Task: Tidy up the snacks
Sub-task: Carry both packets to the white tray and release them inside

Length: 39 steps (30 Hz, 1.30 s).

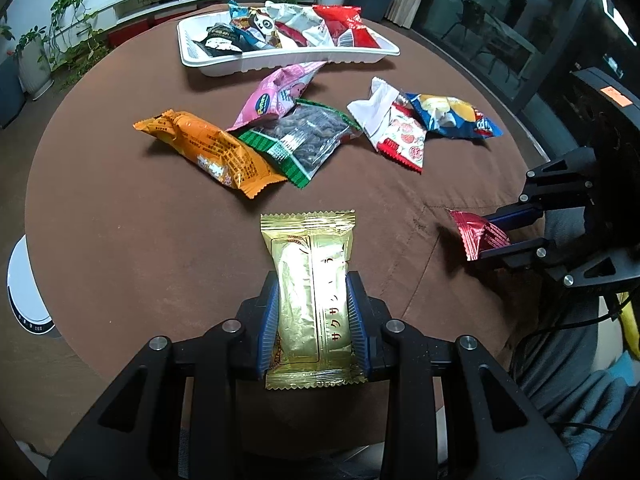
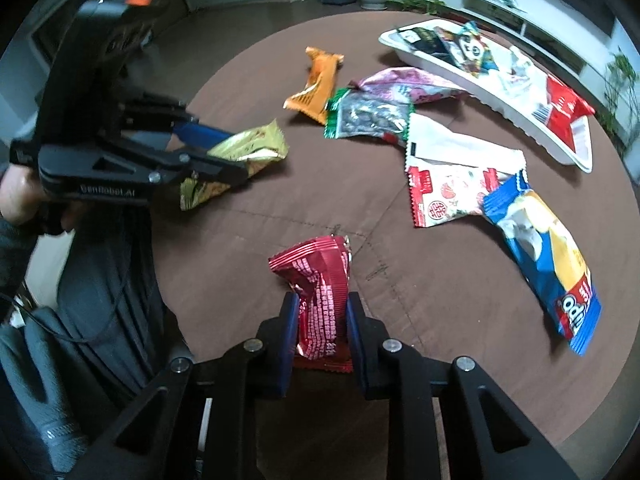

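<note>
- Snacks lie loose on my brown worktop (image 1: 120, 216): orange packet (image 1: 208, 148), green-edged bag (image 1: 300, 140), pink bag (image 1: 276, 94), white-and-red packet (image 1: 394, 128), blue chip bag (image 1: 452, 116).
- My left tool (image 1: 314, 320) is clamped on the gold packet (image 1: 308, 280), blue pads pressing both long sides.
- My right tool (image 2: 322, 332) grips the crumpled red packet (image 2: 320, 280), pads squeezing its lower half.
- White tray (image 1: 280, 62) at the far edge holds several packets, a panda one (image 1: 260, 26) and a red one (image 1: 348, 26) among them.
</note>
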### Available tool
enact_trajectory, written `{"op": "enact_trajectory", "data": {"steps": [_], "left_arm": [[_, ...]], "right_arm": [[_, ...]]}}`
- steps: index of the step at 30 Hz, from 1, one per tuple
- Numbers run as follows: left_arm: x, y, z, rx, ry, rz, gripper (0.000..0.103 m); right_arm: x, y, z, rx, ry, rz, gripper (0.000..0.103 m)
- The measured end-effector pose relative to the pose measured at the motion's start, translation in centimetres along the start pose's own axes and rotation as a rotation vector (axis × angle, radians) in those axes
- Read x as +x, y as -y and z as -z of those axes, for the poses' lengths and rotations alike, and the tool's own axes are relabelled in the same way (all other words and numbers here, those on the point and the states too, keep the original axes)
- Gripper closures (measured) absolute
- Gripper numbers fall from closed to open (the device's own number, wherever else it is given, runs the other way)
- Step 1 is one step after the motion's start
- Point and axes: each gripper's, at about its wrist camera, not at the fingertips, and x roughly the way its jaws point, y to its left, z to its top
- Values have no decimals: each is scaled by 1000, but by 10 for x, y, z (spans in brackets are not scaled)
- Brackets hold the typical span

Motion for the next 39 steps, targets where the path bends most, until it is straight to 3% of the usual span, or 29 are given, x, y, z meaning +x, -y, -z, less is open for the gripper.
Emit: {"op": "enact_trajectory", "data": {"steps": [12, 22, 26, 31, 39], "left_arm": [[-18, -8, -19, -57, 74, 73, 74], [-48, -52, -84, -127, 194, 80, 74], [-53, -74, -125, -153, 237, 72, 74], [-55, -97, -183, -168, 279, 52, 74], [-23, -120, -252, -182, 264, 0, 74]], "right_arm": [[-26, 45, 7, 210, 133, -100, 78], [-66, 115, -1, 413, 262, -44, 78], [-84, 142, -24, 469, 318, -8, 78], [-99, 169, -77, 502, 386, 10, 78], [-75, 193, -169, 531, 405, -7, 78]]}}
